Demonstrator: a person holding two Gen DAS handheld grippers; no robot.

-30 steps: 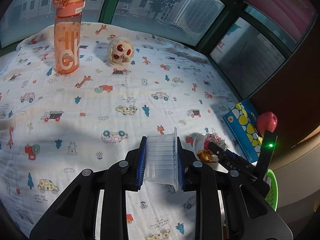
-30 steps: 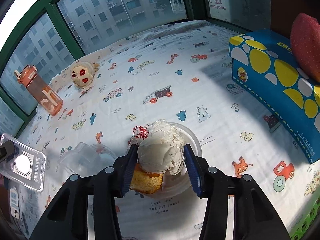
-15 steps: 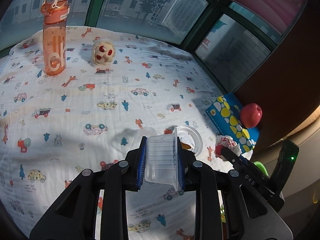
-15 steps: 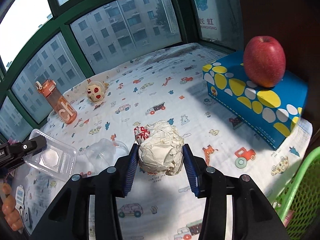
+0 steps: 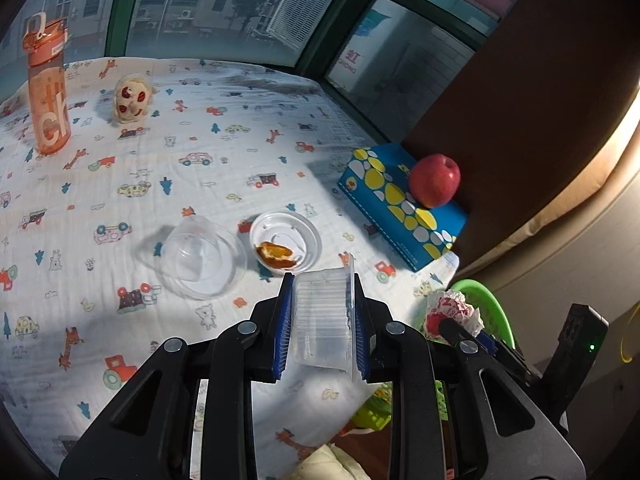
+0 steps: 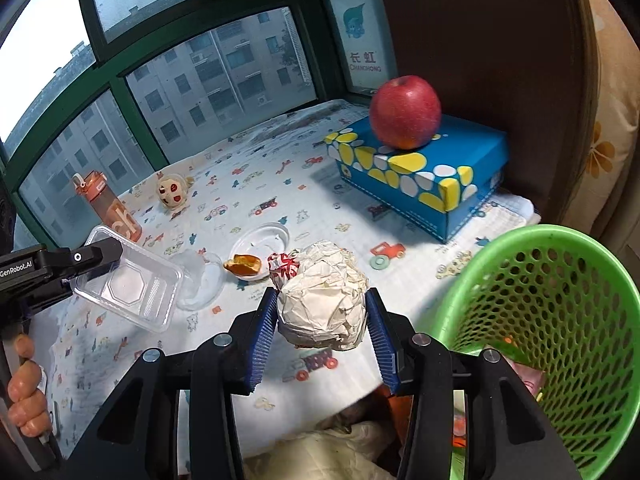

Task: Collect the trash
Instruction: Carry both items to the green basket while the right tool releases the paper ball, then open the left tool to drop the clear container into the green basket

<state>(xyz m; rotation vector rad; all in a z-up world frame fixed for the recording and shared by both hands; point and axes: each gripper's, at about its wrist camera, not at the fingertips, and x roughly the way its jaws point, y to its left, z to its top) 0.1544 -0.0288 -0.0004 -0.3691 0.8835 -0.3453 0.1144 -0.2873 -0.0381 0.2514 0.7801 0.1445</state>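
Note:
My left gripper (image 5: 320, 328) is shut on a clear plastic tray (image 5: 322, 320), held above the table's front edge; the tray also shows in the right wrist view (image 6: 128, 286). My right gripper (image 6: 320, 316) is shut on a crumpled white paper ball (image 6: 322, 304), held just left of the green mesh basket (image 6: 560, 320). In the left wrist view the ball (image 5: 452, 314) sits in front of the basket (image 5: 486, 300). A clear cup (image 5: 200, 258) and a clear lid (image 5: 286, 240) with an orange food scrap (image 5: 276, 254) lie on the cloth.
A blue box (image 6: 416, 172) with a red apple (image 6: 404, 112) on it stands at the right. An orange bottle (image 5: 46, 88) and a small plush toy (image 5: 132, 98) stand at the far left by the window.
Both grippers have drawn back toward the table's front edge and right. The paper ball has been lifted off the lid and carried beside the green basket, which has come into view.

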